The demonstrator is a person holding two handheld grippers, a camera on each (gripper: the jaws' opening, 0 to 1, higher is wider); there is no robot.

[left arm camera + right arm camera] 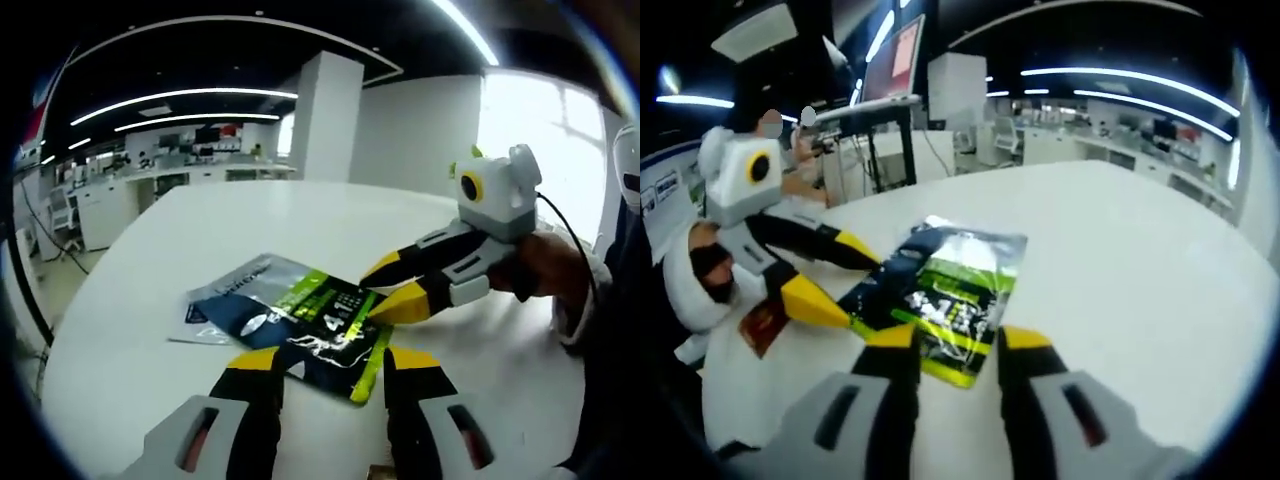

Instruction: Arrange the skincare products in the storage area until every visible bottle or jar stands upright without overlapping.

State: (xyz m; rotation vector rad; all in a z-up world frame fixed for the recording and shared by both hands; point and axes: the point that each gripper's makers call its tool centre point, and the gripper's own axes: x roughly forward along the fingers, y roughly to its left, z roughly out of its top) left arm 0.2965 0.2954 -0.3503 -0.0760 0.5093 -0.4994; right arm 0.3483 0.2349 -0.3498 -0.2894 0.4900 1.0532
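Observation:
A flat dark blue and green sachet [300,325] lies on the white table [150,330], overlapping a silver-grey sachet [215,305]. My left gripper [333,360] is open, and the dark sachet's near edge reaches in between its yellow tips. My right gripper [392,287] comes in from the right, open, with its tips at the sachet's right edge. In the right gripper view the dark sachet [955,285] lies just ahead of the open right gripper [958,340]. There the left gripper [845,278] enters from the left, open, with its tips at the sachet's left edge.
A small red-brown packet [762,325] lies on the table [1140,280] under the left gripper. A person's hand [545,265] and sleeve hold the right gripper. A monitor on a dark stand [895,100] rises behind the table, and the table's curved edge runs along the left.

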